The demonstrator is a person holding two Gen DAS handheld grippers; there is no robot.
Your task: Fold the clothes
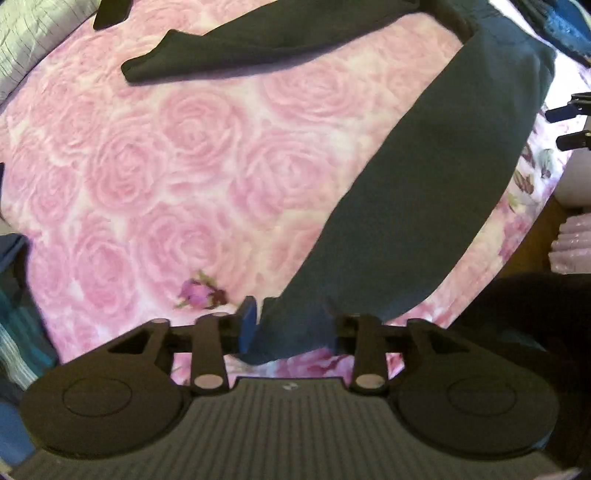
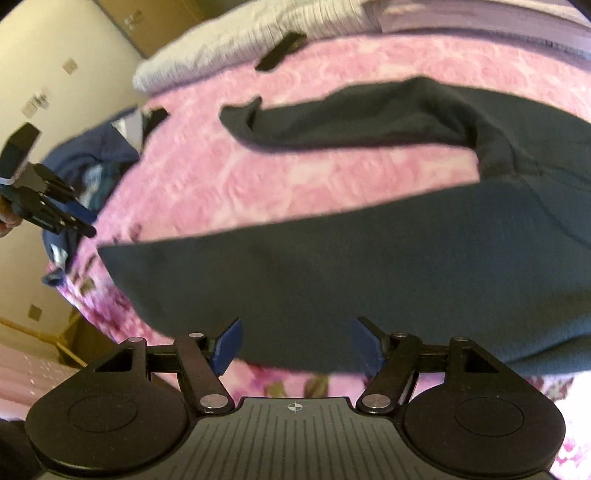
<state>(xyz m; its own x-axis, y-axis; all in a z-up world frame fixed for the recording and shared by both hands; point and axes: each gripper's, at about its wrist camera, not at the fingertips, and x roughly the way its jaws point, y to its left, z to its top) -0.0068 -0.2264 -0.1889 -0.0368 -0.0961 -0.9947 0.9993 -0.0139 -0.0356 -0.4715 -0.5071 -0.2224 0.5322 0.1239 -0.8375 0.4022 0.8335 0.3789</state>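
Dark garment (image 1: 424, 177), laid out flat on the pink rose-print bed cover (image 1: 166, 147). One long part runs from the far right corner of the left wrist view down to my left gripper (image 1: 290, 306). A second, narrower part branches off to the left near the top of the frame.

Left gripper: pointing straight down at the bed, fingers partly apart. The narrow end of the long part appears between them, and the cloth hides the right fingertip. The blue left pad (image 1: 248, 317) sits just beside the fabric edge. In the right wrist view the same gripper (image 2: 79, 221) hangs near the bed's edge, apart from the garment's nearest corner, with no cloth hanging from it.

Right gripper (image 2: 298, 321): fingers spread wide, clamped on nothing. The broad body of the garment (image 2: 332, 277) lies just ahead of and beneath them, with its near hem between the two blue pads. Whether the pads touch the cloth I cannot tell. The same gripper shows at the right edge of the left wrist view (image 1: 559, 127), just beside the garment.

Surroundings: a heap of blue clothes (image 2: 92, 166) lies at the bed's left edge. Grey ribbed bedding (image 2: 240, 33) lies at the far end.
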